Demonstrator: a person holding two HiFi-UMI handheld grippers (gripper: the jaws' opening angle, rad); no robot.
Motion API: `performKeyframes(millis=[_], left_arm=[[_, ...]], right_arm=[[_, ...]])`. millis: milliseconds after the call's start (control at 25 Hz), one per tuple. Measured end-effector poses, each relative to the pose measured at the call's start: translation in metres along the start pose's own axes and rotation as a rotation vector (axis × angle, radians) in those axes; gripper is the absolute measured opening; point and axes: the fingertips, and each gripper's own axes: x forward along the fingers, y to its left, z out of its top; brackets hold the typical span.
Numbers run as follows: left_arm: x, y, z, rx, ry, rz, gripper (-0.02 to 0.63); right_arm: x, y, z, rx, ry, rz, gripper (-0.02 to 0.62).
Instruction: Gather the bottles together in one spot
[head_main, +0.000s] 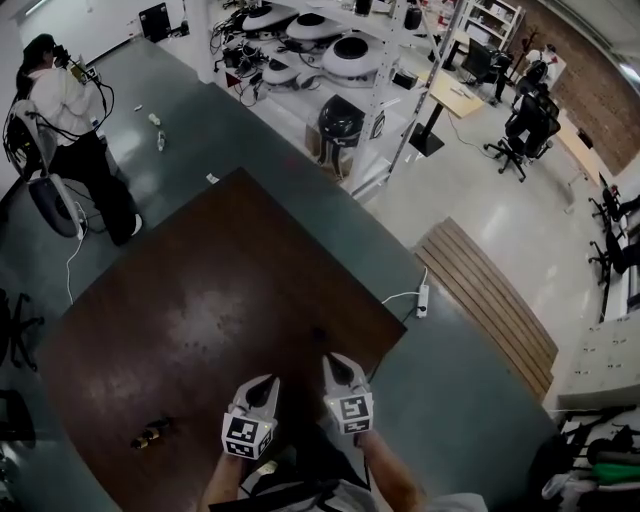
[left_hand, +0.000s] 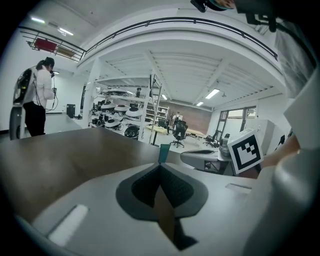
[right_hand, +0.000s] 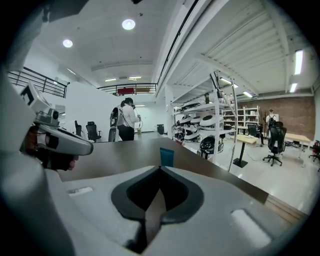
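Both grippers hover side by side over the near edge of the dark brown table (head_main: 210, 300). My left gripper (head_main: 272, 384) is shut and holds nothing; in its own view the teal tips (left_hand: 163, 154) meet. My right gripper (head_main: 334, 362) is shut and empty as well, its tips (right_hand: 166, 156) together. A small dark brownish thing (head_main: 152, 432) lies on the table left of the left gripper; it is too small to tell whether it is a bottle. Two small pale items (head_main: 158, 132) lie on the floor far beyond the table.
A person (head_main: 70, 130) stands by the table's far left corner. Metal shelving (head_main: 340, 60) with round white machines stands beyond the far edge. A wooden slatted platform (head_main: 490, 300) and a power strip (head_main: 422, 298) lie on the floor to the right. Office chairs (head_main: 525, 125) stand further back.
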Motion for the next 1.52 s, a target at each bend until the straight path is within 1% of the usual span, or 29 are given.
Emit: performKeyframes(millis=[80, 120, 160, 280, 320, 400, 480, 640, 1120, 1200, 1240, 1280, 1520], left_arm=[[0.003, 0.001, -0.002, -0.005, 0.008, 0.000, 0.000], [0.004, 0.002, -0.004, -0.008, 0.012, 0.002, 0.002], [0.005, 0.003, -0.007, -0.012, 0.017, 0.004, 0.000], [0.006, 0.007, -0.011, -0.021, 0.024, 0.015, 0.000], [0.006, 0.007, -0.012, -0.023, 0.025, 0.018, 0.001], [0.006, 0.008, -0.012, -0.026, 0.028, 0.023, 0.000], [0.007, 0.009, -0.013, -0.030, 0.031, 0.025, 0.000], [0.010, 0.013, -0.014, -0.034, 0.036, 0.029, 0.000], [0.017, 0.033, -0.017, -0.050, 0.045, 0.052, 0.000], [0.019, 0.035, -0.016, -0.053, 0.046, 0.055, 0.001], [0.019, 0.036, -0.016, -0.053, 0.045, 0.056, 0.000], [0.019, 0.037, -0.015, -0.052, 0.043, 0.057, 0.000], [0.018, 0.038, -0.014, -0.055, 0.037, 0.066, 0.000]], right_arm=[[0.004, -0.004, -0.001, 0.010, -0.006, -0.003, 0.002], [0.006, -0.006, -0.003, 0.016, -0.007, -0.002, 0.016], [0.009, -0.007, -0.005, 0.020, -0.006, 0.000, 0.076], [0.017, -0.007, -0.009, 0.029, 0.004, 0.012, 0.129], [0.019, -0.007, -0.010, 0.029, 0.009, 0.017, 0.134], [0.024, -0.007, -0.012, 0.026, 0.018, 0.024, 0.169], [0.029, -0.008, -0.015, 0.027, 0.029, 0.026, 0.187], [0.040, -0.010, -0.021, 0.035, 0.047, 0.026, 0.202], [0.066, -0.016, -0.024, 0.034, 0.059, 0.027, 0.205], [0.067, -0.017, -0.023, 0.027, 0.056, 0.022, 0.169], [0.067, -0.017, -0.022, 0.021, 0.053, 0.018, 0.131], [0.066, -0.017, -0.022, 0.014, 0.051, 0.015, 0.112], [0.065, -0.018, -0.022, 0.002, 0.048, 0.015, 0.110]])
